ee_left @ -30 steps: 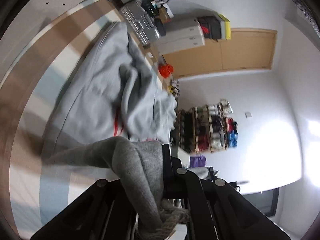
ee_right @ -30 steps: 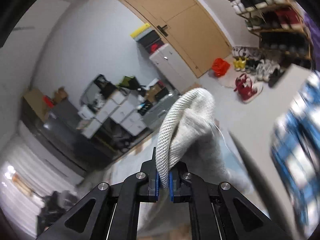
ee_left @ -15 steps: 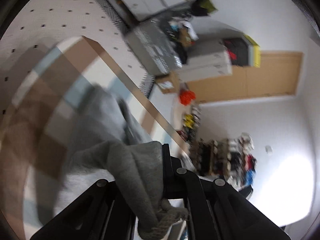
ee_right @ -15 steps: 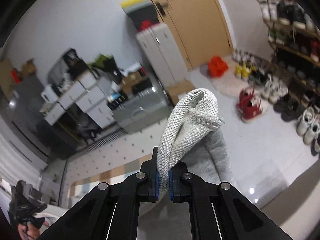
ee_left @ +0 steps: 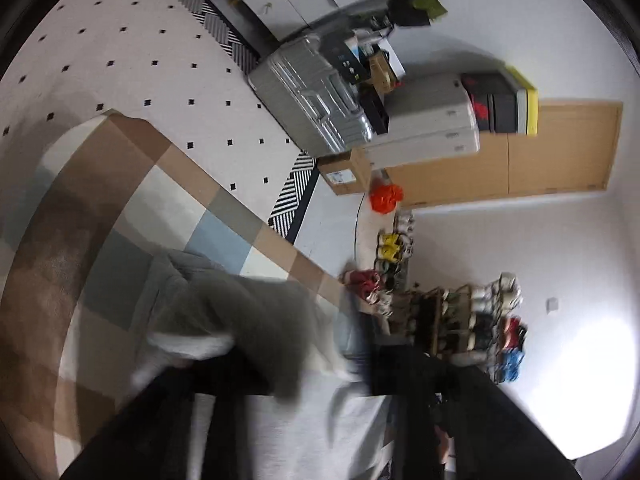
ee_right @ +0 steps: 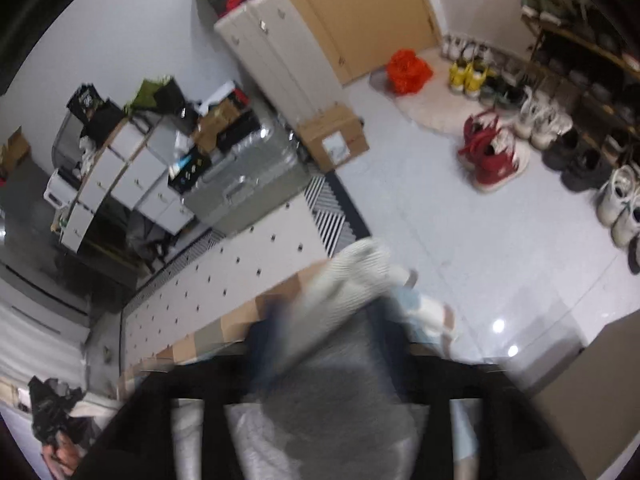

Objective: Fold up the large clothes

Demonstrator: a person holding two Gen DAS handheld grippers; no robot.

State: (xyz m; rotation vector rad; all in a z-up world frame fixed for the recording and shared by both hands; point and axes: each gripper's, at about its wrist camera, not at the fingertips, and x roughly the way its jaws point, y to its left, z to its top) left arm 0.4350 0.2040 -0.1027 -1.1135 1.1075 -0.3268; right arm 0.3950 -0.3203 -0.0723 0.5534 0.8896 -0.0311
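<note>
A grey sweatshirt (ee_left: 240,312) hangs in front of my left gripper (ee_left: 280,372), above the checked rug (ee_left: 120,200). The left fingers are blurred; the grey cloth lies between them and looks held. In the right wrist view the sweatshirt's ribbed white hem (ee_right: 344,284) sticks up from my right gripper (ee_right: 324,356), with grey cloth (ee_right: 332,412) bunched over the jaws. Both grippers are motion-blurred.
A silver suitcase (ee_left: 312,96) and white drawer units (ee_left: 424,128) stand beyond the rug, with a cardboard box (ee_right: 332,136) and an orange bag (ee_right: 408,72) near the wooden door (ee_left: 560,152). Shoes (ee_right: 492,152) and a shoe rack (ee_left: 468,328) line the wall.
Both grippers swung quickly with the sweatshirt still held. The views tipped down toward the floor and rug, and the cloth has become blurred and bunched lower over the fingers.
</note>
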